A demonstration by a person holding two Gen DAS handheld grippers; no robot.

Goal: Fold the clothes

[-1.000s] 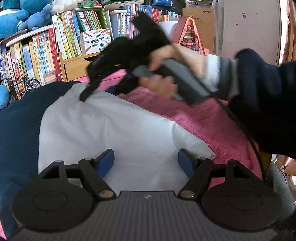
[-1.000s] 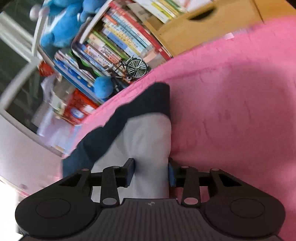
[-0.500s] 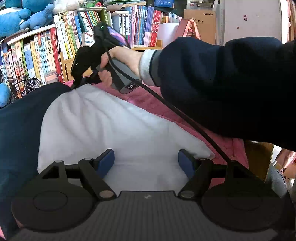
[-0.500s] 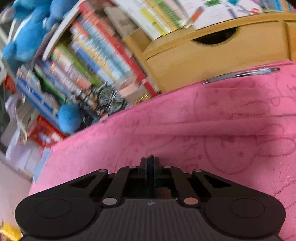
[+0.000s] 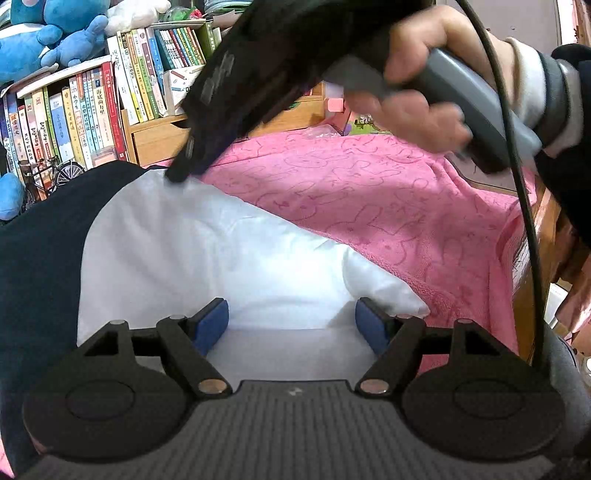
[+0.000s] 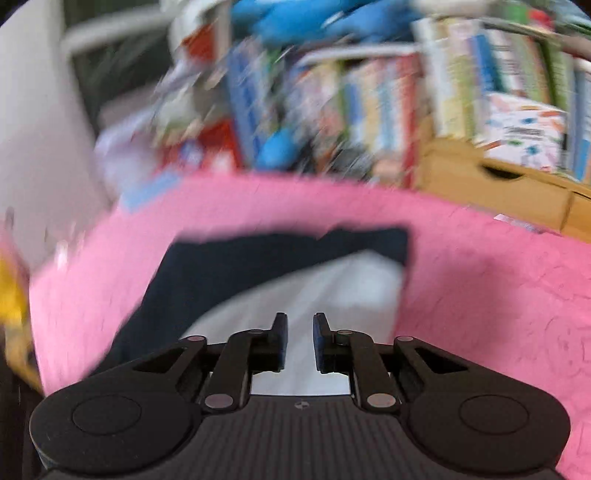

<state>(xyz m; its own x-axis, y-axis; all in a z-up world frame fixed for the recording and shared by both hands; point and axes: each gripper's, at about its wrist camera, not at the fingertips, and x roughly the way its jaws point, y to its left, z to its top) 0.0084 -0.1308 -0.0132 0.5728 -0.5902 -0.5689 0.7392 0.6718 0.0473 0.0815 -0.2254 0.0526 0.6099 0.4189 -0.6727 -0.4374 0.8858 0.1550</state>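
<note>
1. White and navy cloth, the garment (image 5: 207, 258), lies flat on the pink towel (image 5: 388, 206) that we see covering the table.
2. Our left gripper (image 5: 291, 321) hovers over the white panel's near edge, jaws spread wide and holding nothing.
3. Our right gripper (image 6: 300, 339) hangs above the same garment (image 6: 295, 266), pads slightly parted and empty; its view is blurred.
4. Behind the towel stand books (image 5: 74, 114) and blue plush toys (image 5: 44, 33).

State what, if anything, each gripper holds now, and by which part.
Nothing: the left gripper and right gripper are both open above the white-and-navy garment.
</note>
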